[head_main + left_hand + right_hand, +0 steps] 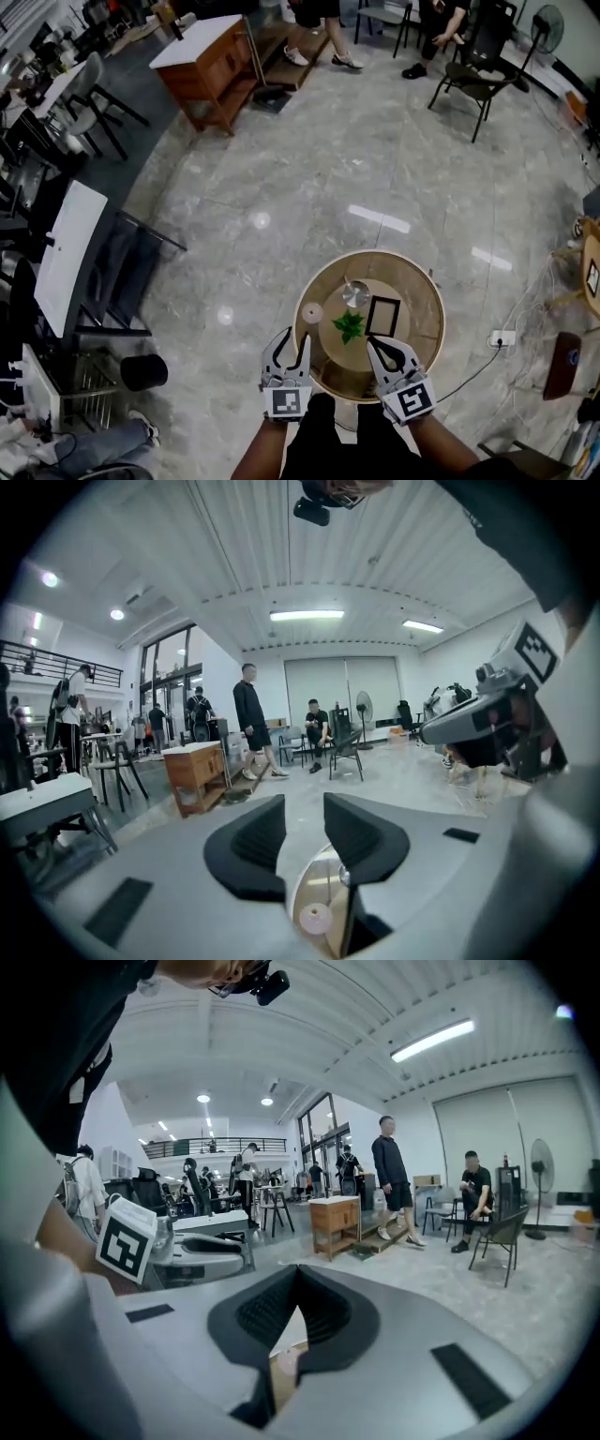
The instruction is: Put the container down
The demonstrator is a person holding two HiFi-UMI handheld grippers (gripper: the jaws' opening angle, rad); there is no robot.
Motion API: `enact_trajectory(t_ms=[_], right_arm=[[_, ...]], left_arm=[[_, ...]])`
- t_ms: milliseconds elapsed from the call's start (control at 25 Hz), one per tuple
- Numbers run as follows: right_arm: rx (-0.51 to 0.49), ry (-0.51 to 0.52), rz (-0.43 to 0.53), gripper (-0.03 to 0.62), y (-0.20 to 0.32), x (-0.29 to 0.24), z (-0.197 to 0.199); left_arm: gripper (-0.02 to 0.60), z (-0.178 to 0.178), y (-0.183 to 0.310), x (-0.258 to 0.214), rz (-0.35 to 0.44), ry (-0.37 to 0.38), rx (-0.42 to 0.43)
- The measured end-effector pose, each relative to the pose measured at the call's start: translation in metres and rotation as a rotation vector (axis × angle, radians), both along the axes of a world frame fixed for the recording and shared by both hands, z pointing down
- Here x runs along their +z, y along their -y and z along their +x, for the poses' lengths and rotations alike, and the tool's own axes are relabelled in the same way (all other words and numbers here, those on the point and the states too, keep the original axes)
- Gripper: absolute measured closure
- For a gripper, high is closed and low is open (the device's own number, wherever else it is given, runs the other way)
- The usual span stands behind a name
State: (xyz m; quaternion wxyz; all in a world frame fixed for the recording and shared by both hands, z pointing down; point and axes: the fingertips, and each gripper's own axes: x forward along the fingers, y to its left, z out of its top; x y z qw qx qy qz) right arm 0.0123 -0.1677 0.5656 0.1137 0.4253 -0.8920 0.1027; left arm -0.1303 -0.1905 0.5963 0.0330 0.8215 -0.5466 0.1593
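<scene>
A small pale pink round container (311,312) stands on the left part of the round wooden table (429,305). It also shows low between the jaws in the left gripper view, as the pink container (315,918) on the table (323,878). My left gripper (292,338) hovers just in front of it at the table's near-left edge. Its jaws stand apart with nothing between them, as the left gripper (303,804) view confirms. My right gripper (371,343) hangs over the table's near side by a green plant (349,326). Its tips meet, empty, as the right gripper (298,1270) view shows.
On the table also stand a shiny metal cup (355,294) and a black frame (382,317). A wooden cabinet (211,66) and black chairs (473,80) stand far across the marble floor. A white-topped desk (67,253) is at left. Several people are in the background.
</scene>
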Motion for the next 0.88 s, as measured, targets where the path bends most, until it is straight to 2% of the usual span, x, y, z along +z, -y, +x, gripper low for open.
enact_trajectory(t_ms=[160, 200, 320, 520, 680, 800, 880], right_arm=[[-0.022, -0.009, 0.048, 0.594, -0.019, -0.033, 0.010], [-0.028, -0.012, 0.052, 0.594, -0.022, -0.041, 0.012], [-0.036, -0.013, 0.093, 0.594, -0.024, -0.065, 0.015], [-0.043, -0.017, 0.180, 0.594, -0.024, -0.100, 0.020], [-0.039, -0.013, 0.252, 0.594, -0.022, -0.127, 0.025], [-0.004, -0.005, 0.286, 0.594, -0.023, -0.137, 0.037], [0.039, -0.001, 0.293, 0.594, -0.022, -0.139, 0.053]], left_arm=[[0.578, 0.006, -0.022, -0.041, 0.005, -0.016, -0.020], [0.591, 0.009, -0.027, -0.048, -0.005, -0.027, -0.014], [0.589, 0.019, -0.036, -0.072, -0.012, -0.070, 0.001], [0.588, 0.032, -0.046, -0.103, 0.022, -0.097, 0.015], [0.588, 0.042, -0.047, -0.130, 0.048, -0.156, 0.010], [0.588, 0.044, -0.046, -0.134, 0.063, -0.109, 0.035], [0.588, 0.042, -0.043, -0.141, 0.081, -0.092, 0.023]])
